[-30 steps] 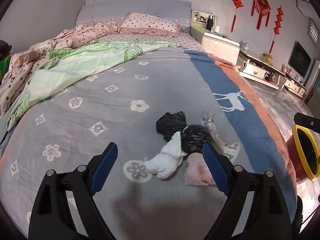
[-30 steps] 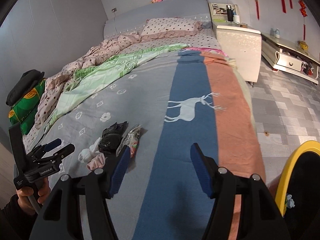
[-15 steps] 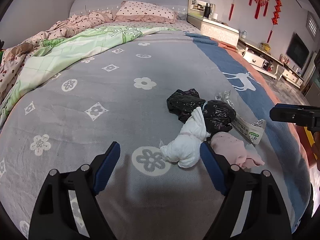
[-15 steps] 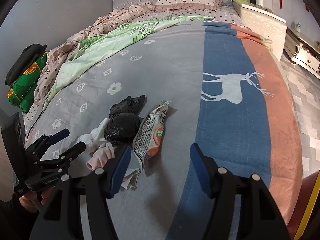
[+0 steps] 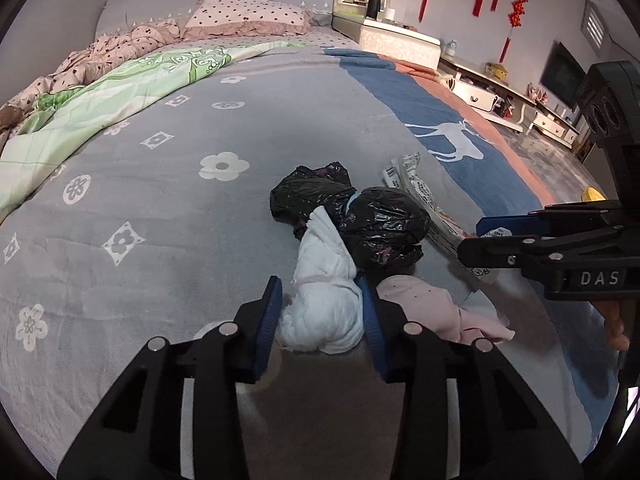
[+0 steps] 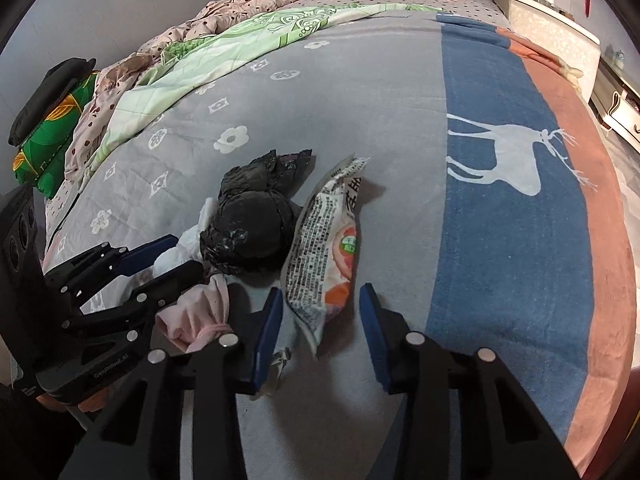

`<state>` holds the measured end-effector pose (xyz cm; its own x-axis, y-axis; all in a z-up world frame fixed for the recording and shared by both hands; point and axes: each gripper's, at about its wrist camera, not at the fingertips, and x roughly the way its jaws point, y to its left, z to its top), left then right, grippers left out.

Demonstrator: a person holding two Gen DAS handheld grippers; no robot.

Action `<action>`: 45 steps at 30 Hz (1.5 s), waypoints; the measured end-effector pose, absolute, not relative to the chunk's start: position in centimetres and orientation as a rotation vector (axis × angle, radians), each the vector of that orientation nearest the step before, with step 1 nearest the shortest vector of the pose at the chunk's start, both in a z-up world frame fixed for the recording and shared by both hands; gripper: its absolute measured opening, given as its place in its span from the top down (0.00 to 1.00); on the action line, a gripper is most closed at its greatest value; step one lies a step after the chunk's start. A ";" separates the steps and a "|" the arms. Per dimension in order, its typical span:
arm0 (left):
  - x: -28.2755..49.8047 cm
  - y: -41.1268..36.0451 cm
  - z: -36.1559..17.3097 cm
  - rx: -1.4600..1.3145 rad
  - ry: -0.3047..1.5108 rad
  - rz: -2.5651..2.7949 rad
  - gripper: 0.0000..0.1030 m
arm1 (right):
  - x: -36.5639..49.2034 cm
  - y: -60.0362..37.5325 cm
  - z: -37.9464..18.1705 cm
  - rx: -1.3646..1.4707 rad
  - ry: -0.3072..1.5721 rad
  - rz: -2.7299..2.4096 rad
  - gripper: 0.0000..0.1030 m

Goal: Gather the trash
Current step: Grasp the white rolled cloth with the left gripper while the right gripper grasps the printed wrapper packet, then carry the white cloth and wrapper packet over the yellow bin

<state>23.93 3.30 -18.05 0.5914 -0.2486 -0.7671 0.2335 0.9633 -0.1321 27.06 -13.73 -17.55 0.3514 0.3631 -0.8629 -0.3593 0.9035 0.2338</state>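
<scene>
A small pile of trash lies on the grey bedspread. My left gripper has its pads against both sides of a white crumpled wad, which also shows in the right wrist view. Behind it lie a black plastic bag, also in the right wrist view, and a pink cloth to the right. My right gripper is open around the near end of a printed snack wrapper, with a gap on its right side.
The bed carries a green quilt and spotted pillows at the far end. A white nightstand and a TV cabinet stand to the right. A green and black bundle sits at the bed's left side.
Both grippers have moved down and in to the pile. The left jaws have closed from wide open onto the white wad. The right jaws have narrowed around the wrapper.
</scene>
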 end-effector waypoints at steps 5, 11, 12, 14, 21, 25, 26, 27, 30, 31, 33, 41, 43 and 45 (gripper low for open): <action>23.7 3.1 -18.0 -0.011 0.882 -0.280 0.72 | 27.0 -14.0 -18.0 0.011 1.114 0.469 0.75; 23.6 4.2 -17.3 -0.045 0.877 -0.262 0.73 | 26.3 -14.3 -16.5 0.014 1.056 0.471 0.75; 23.4 4.3 -17.1 -0.044 0.874 -0.258 0.73 | 26.2 -14.5 -16.1 0.019 1.048 0.471 0.75; 23.1 4.8 -16.6 -0.041 0.867 -0.248 0.73 | 26.0 -14.9 -15.5 0.031 1.037 0.472 0.75; 21.7 6.7 -14.0 -0.046 0.829 -0.203 0.73 | 24.1 -17.0 -13.0 0.066 0.988 0.459 0.75; 20.7 7.4 -11.9 -0.047 0.798 -0.180 0.73 | 22.5 -18.5 -11.1 0.083 0.942 0.451 0.75; 20.4 7.5 -11.3 -0.048 0.786 -0.174 0.73 | 22.1 -18.9 -10.5 0.085 0.927 0.450 0.75; 20.1 7.4 -10.6 -0.050 0.771 -0.171 0.73 | 21.5 -19.4 -9.9 0.087 0.908 0.445 0.75; 19.4 6.9 -8.5 -0.054 0.731 -0.163 0.73 | 20.2 -21.0 -8.1 0.103 0.863 0.438 0.75; 19.2 6.7 -7.8 -0.058 0.720 -0.163 0.73 | 19.8 -21.6 -7.5 0.106 0.848 0.433 0.75; 18.9 6.0 -6.5 -0.063 0.697 -0.169 0.73 | 18.8 -22.8 -6.2 0.112 0.815 0.421 0.75; 18.1 0.5 -0.7 -0.083 0.597 -0.230 0.73 | 15.2 -29.1 -1.3 0.157 0.685 0.339 0.75; 18.0 -1.2 0.7 -0.089 0.578 -0.260 0.73 | 14.2 -30.9 -0.1 0.161 0.651 0.308 0.75; 17.9 -2.9 1.8 -0.085 0.560 -0.280 0.73 | 13.1 -33.0 1.3 0.170 0.617 0.271 0.75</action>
<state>17.89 -2.87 1.78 0.8103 -0.2851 -0.5119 0.2391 0.9585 -0.1553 13.13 -32.97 1.30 0.7819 0.3002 -0.5464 -0.1993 0.9508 0.2373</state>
